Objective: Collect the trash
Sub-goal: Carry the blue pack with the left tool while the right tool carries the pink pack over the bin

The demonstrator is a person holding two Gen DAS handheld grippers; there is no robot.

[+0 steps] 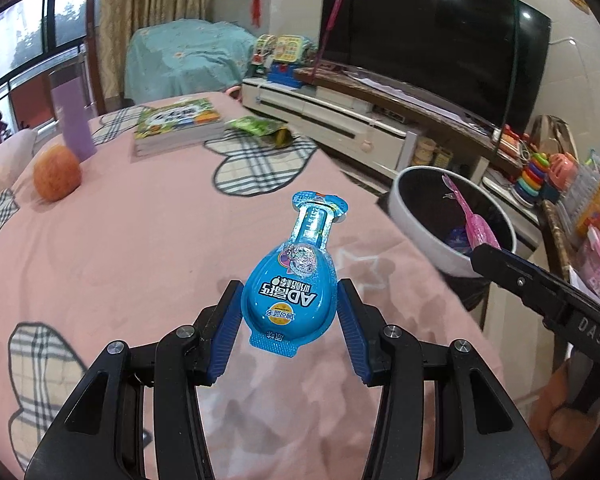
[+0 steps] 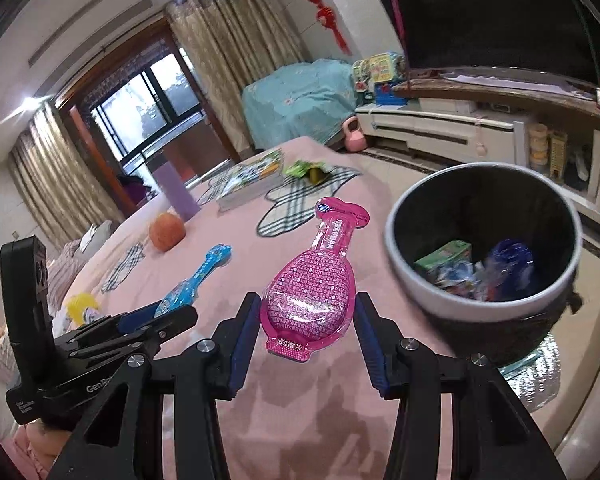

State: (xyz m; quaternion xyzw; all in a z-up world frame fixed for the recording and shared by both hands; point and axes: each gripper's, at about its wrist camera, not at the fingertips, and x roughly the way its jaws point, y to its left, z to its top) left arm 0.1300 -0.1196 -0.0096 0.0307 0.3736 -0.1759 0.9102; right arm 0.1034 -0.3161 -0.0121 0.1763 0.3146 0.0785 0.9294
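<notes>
**Two blister packs in the grippers, bin at the table's right edge**

Left gripper: pads bear on both flanks of the blue blister pack at its bulbous lower half, neck pointing away, pack held clear above the pink tablecloth. Right gripper: same hold on the pink blister pack, pads against the widest part of the bulb.

Handling, judged: both packs look like thin formed plastic with foil backing, so light, glossy and somewhat slippery. The domed bulb should resist a squeeze better than the flat neck and sealed rim, which would likely flex. The present hold across the bulb seems the sound one; too much force could dent it.

Beyond the table's right edge stands the trash bin, white-rimmed, dark inside, with wrappers already at the bottom. The pink pack is nearer it.

Further back on the table: an orange fruit, a purple cup, a stack of books, and a green snack wrapper near the far edge, probably trash yet to collect.
</notes>
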